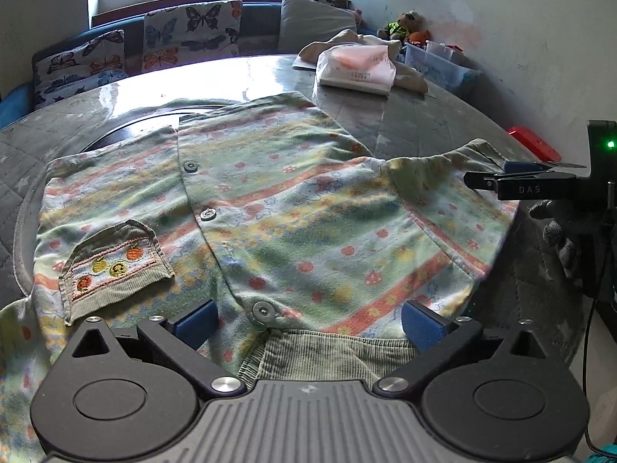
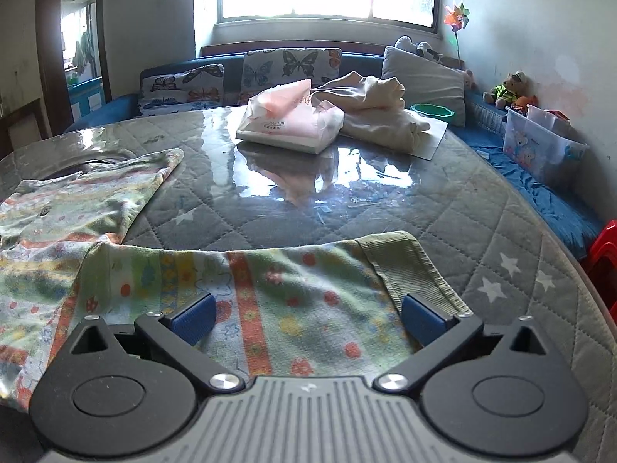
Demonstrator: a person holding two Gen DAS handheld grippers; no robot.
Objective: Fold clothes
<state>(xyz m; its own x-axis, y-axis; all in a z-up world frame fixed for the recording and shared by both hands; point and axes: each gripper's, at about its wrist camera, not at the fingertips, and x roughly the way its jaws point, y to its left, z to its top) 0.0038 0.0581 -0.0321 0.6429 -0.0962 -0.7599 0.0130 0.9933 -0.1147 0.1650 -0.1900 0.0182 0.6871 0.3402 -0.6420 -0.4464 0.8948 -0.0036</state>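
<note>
shirt (image 1: pixel 293 216) laid flat, button side up, on table (image 2: pixel 347 208) | left gripper (image 1: pixel 308 324) spread wide over collar, nothing gripped | right gripper (image 2: pixel 308 320) spread wide over sleeve (image 2: pixel 293 289), nothing gripped | sleeve runs sideways from body toward right gripper, judged nearer for folding inward

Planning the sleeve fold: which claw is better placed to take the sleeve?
Right. The right claw is open directly over the sleeve, near its ribbed cuff. The left claw is open at the collar, farther away.
</note>
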